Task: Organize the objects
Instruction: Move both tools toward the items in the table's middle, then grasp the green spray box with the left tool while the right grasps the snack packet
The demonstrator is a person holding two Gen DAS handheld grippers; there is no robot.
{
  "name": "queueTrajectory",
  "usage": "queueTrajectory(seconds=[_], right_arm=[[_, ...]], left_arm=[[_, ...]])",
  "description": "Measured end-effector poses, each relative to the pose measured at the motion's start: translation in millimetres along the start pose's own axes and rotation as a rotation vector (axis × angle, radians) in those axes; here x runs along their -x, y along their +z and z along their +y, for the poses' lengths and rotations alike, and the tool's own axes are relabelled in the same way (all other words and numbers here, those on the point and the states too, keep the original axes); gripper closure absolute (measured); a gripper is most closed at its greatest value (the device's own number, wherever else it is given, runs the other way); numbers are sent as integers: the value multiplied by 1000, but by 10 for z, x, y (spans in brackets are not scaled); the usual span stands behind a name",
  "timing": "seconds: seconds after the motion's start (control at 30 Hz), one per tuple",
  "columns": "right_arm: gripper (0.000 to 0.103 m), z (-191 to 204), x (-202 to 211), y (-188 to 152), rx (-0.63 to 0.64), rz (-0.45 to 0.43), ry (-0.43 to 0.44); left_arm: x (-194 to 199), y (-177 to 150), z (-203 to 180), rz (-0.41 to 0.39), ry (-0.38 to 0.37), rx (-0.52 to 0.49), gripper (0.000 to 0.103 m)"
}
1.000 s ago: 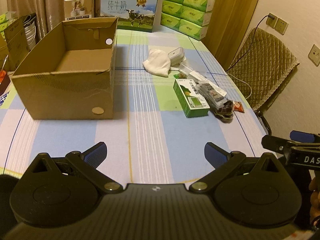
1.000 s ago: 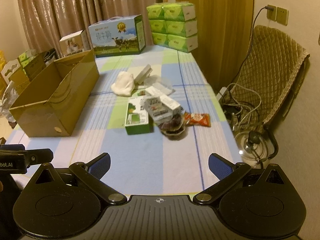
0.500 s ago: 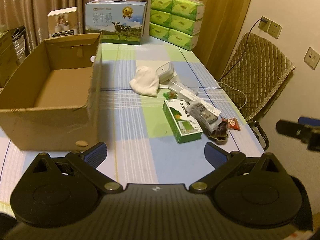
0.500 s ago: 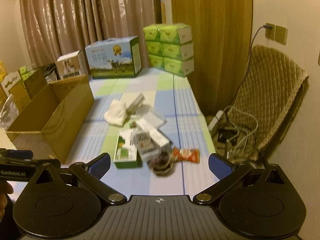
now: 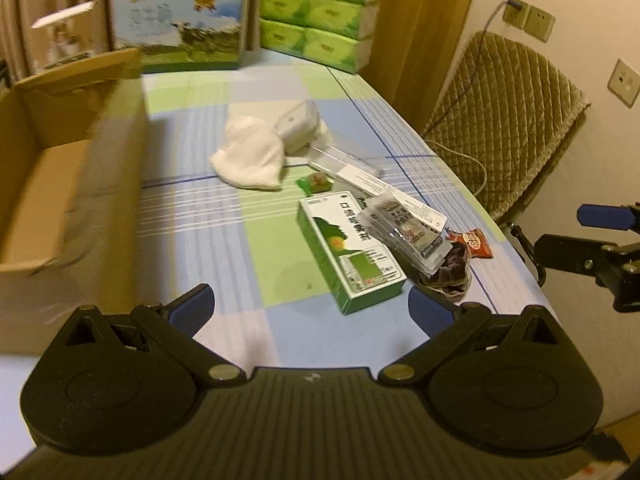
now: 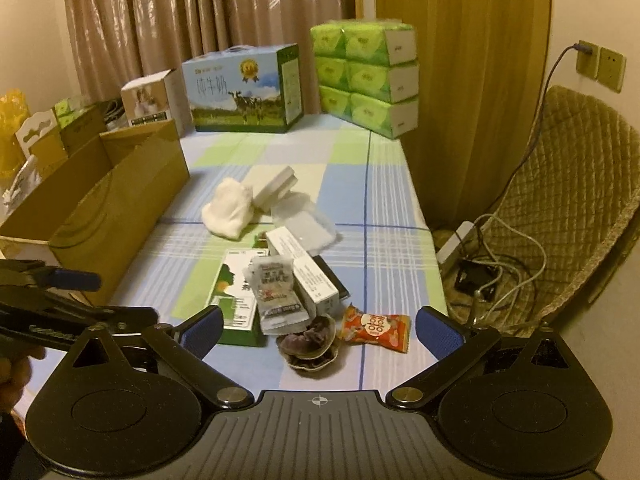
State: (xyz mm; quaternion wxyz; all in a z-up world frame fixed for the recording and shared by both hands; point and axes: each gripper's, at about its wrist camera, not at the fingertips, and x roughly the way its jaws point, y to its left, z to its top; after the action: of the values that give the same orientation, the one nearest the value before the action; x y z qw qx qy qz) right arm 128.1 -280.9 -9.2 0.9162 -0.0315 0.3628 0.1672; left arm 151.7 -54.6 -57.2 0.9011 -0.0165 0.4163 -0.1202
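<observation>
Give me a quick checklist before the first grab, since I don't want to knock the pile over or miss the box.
1. Left gripper open and empty: ok.
2. Right gripper open and empty: ok.
3. Cardboard box open on top, floor bare where visible: ok.
4. Green box free to lift: not ok, a clear packet leans on its right edge.
5. Orange snack packet lying apart, nothing on it: ok.
6. White cloth free: cannot tell, a small white case rests against it.
</observation>
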Motion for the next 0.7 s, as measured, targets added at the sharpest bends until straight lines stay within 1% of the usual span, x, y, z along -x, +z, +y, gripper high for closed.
queueTrajectory(seconds=[0.03, 0.07, 0.17, 0.33, 0.43, 0.5, 0.53, 0.57, 0.6, 0.63, 0.7], right_arm=[[11, -25, -40, -6, 0, 2, -2], [14, -52, -83, -11, -2, 5, -6], [17, -130, -189, -20, -10, 13, -8], [17, -221, -344, -11, -17, 27, -12], [17, -259, -417, -19, -19, 40, -4], [17, -267, -463, -23, -10, 44, 6], [18, -261, -489, -22, -5, 45, 15], [18, -251, -514, -19, 0, 48, 28], [18, -232, -539, -14, 8, 50, 43], [18, -208, -563, -11, 16, 51, 58], [19, -129, -636, 4, 39, 54, 95]], left_arm=[[-87, 18, -16, 2, -14, -10, 4], [-182, 40, -27, 13, -23, -15, 8], [-459, 119, -56, 54, -45, -17, 12], [-779, 224, -129, 98, -104, -11, 15], [-939, 252, -181, 125, -98, -48, 26], [-963, 260, -147, 123, -114, -43, 30], [-942, 263, -119, 120, -122, -37, 40], [-907, 267, -93, 115, -119, -35, 53], [-859, 268, -69, 108, -95, -44, 58], [-814, 265, -51, 104, -70, -61, 61], [-750, 234, 30, 100, -39, -82, 61]])
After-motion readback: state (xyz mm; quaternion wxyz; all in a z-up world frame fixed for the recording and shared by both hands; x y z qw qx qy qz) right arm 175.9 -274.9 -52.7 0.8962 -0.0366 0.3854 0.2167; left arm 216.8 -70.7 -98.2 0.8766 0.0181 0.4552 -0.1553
